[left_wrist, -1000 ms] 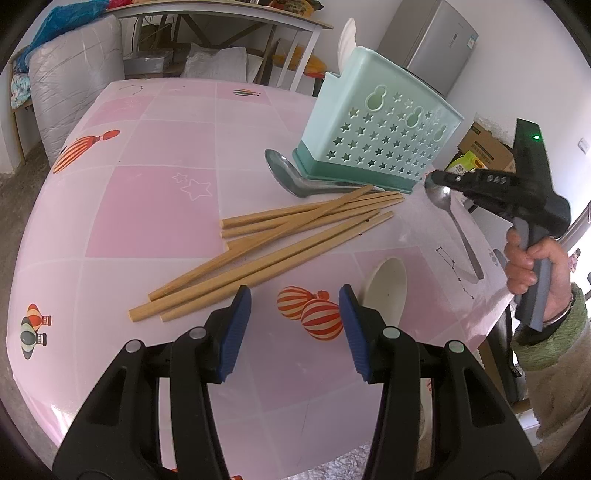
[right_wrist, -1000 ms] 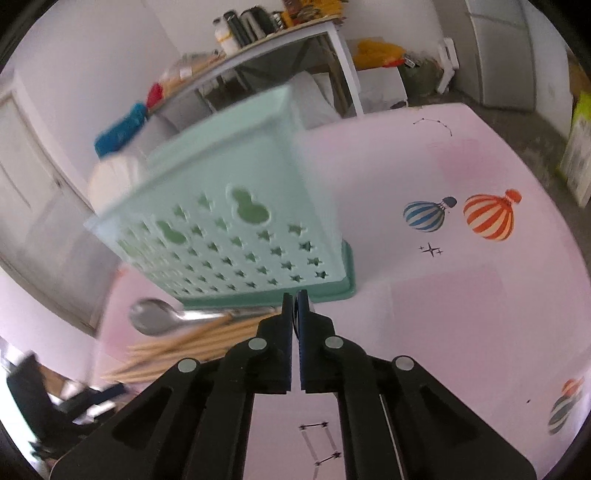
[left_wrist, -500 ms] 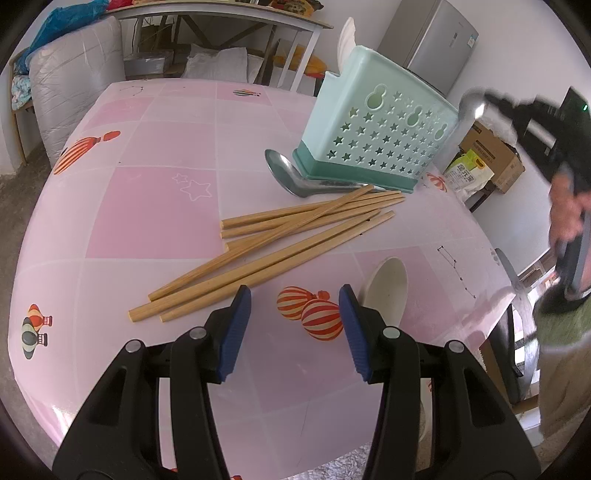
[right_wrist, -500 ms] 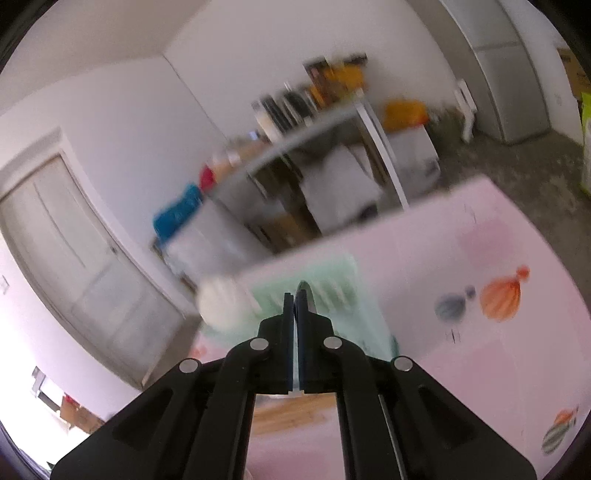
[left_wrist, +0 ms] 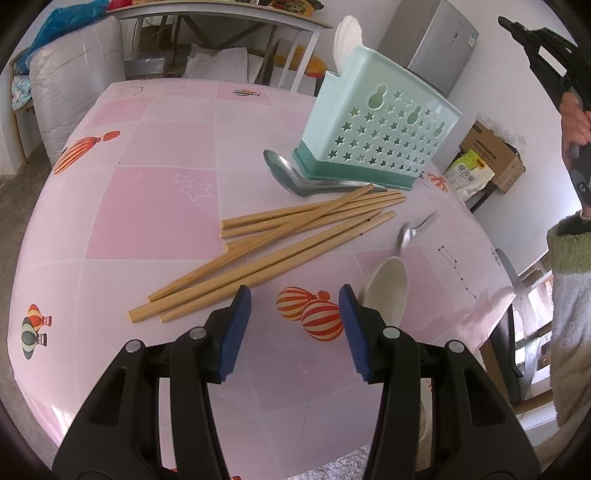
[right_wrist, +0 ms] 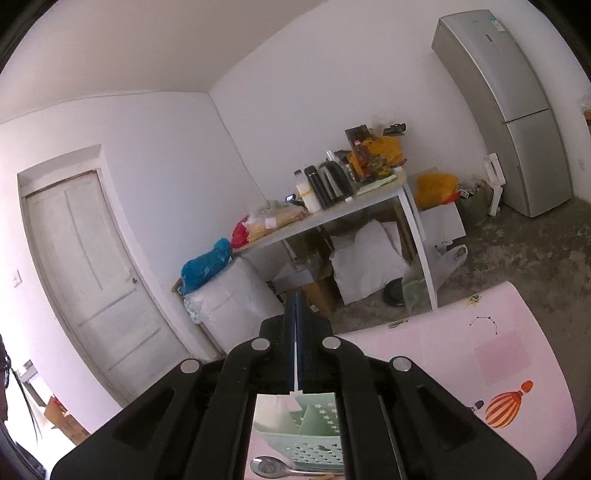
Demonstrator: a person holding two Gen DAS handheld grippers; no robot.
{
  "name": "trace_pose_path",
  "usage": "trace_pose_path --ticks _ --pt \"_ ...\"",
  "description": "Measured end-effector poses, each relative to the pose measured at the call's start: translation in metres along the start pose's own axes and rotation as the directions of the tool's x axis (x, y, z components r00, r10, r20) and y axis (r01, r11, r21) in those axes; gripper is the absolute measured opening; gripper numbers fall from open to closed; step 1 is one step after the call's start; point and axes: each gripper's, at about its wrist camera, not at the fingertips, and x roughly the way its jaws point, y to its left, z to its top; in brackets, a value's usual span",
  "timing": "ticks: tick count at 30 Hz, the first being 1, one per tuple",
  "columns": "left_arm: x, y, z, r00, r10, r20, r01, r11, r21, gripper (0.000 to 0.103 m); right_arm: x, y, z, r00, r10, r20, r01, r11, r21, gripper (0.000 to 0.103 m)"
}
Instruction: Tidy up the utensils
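Observation:
A mint-green perforated utensil holder (left_wrist: 376, 133) stands on the pink table (left_wrist: 155, 206), with a white spoon (left_wrist: 347, 31) upright in it. A large metal spoon (left_wrist: 295, 177) lies at its base. Several wooden chopsticks (left_wrist: 280, 243) lie in front of it. A small metal spoon (left_wrist: 410, 230), blurred, is just above or on the table beside a white ceramic spoon (left_wrist: 388, 288). My left gripper (left_wrist: 295, 328) is open and empty above the near table edge. My right gripper (right_wrist: 296, 314) is shut and empty, raised high above the holder (right_wrist: 303, 428); it also shows at the upper right in the left wrist view (left_wrist: 517, 29).
A cluttered white side table (right_wrist: 332, 218), white sacks (right_wrist: 229, 299) and a silver fridge (right_wrist: 517, 110) stand beyond the pink table. Cardboard boxes (left_wrist: 491, 155) sit on the floor to the right. A door (right_wrist: 85, 266) is at the left.
My right gripper rose from the table to high above the holder with a small metal spoon, which has left it and now appears blurred by the white ceramic spoon. My left gripper stayed put.

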Motion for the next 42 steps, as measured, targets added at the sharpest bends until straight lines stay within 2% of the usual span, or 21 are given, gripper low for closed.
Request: trace_pose_path --ticks 2,6,9,12,14,15,16,17,18,21,22,24,26,33,36,42 --pt "0.0 0.0 0.001 1.0 -0.001 -0.001 0.001 1.0 -0.002 0.046 -0.002 -0.001 -0.011 1.0 -0.014 -0.028 0.014 1.0 -0.008 0.001" --pt "0.0 0.0 0.0 1.0 0.001 -0.003 -0.001 1.0 0.006 0.046 -0.004 -0.013 -0.051 0.986 -0.068 -0.153 0.066 0.998 -0.018 0.001" --pt "0.001 0.0 0.0 1.0 0.003 -0.003 -0.003 1.0 0.01 0.046 -0.004 -0.03 -0.092 0.952 -0.101 -0.288 0.104 0.995 -0.003 0.002" --pt "0.001 0.0 0.0 1.0 0.002 -0.002 -0.002 1.0 0.008 0.046 -0.007 -0.036 -0.134 0.901 -0.086 -0.425 0.109 0.994 0.03 0.005" --pt "0.001 0.0 0.0 1.0 0.003 -0.003 -0.003 1.0 0.009 0.046 -0.008 -0.035 -0.168 0.85 -0.06 -0.523 0.106 0.993 0.058 0.012" --pt "0.001 0.0 0.0 1.0 0.003 -0.003 -0.003 1.0 0.01 0.046 -0.007 -0.033 -0.179 0.831 -0.047 -0.554 0.108 0.991 0.079 0.021" --pt "0.001 0.0 0.0 1.0 0.002 -0.003 -0.002 1.0 0.01 0.046 -0.008 -0.034 -0.197 0.802 -0.008 -0.597 0.109 0.985 0.134 0.029" --pt "0.001 0.0 0.0 1.0 0.002 -0.003 -0.002 1.0 0.009 0.046 -0.007 -0.035 -0.208 0.781 0.022 -0.624 0.111 0.978 0.174 0.032" --pt "0.001 0.0 0.0 1.0 0.002 -0.003 -0.002 1.0 0.01 0.046 -0.006 -0.035 -0.22 0.758 0.05 -0.651 0.121 0.969 0.216 0.032" --pt "0.001 0.0 0.0 1.0 0.0 -0.001 0.0 1.0 0.006 0.046 -0.005 -0.042 -0.254 0.697 0.161 -0.698 0.181 0.903 0.389 0.035" --pt "0.001 0.0 0.0 1.0 -0.002 0.0 0.002 1.0 0.005 0.046 -0.006 -0.043 -0.262 0.687 0.196 -0.699 0.207 0.87 0.447 0.035" --pt "0.0 0.001 0.0 1.0 -0.007 0.001 0.007 1.0 0.001 0.046 -0.005 -0.046 -0.27 0.688 0.248 -0.683 0.232 0.816 0.529 0.035" --pt "0.0 0.003 0.0 1.0 -0.013 0.004 0.014 1.0 -0.003 0.046 -0.004 -0.049 -0.276 0.698 0.282 -0.658 0.266 0.751 0.604 0.037" --pt "-0.001 0.006 0.0 0.999 -0.036 0.012 0.036 0.999 -0.026 0.046 -0.003 -0.052 -0.284 0.735 0.292 -0.612 0.392 0.553 0.735 0.038" --pt "0.0 0.007 0.0 0.999 -0.045 0.015 0.045 0.999 -0.031 0.046 -0.002 -0.052 -0.282 0.745 0.275 -0.608 0.433 0.495 0.753 0.038" --pt "0.0 0.006 0.0 0.999 -0.045 0.015 0.046 0.999 -0.023 0.046 0.001 -0.048 -0.28 0.75 0.241 -0.616 0.488 0.427 0.761 0.038"
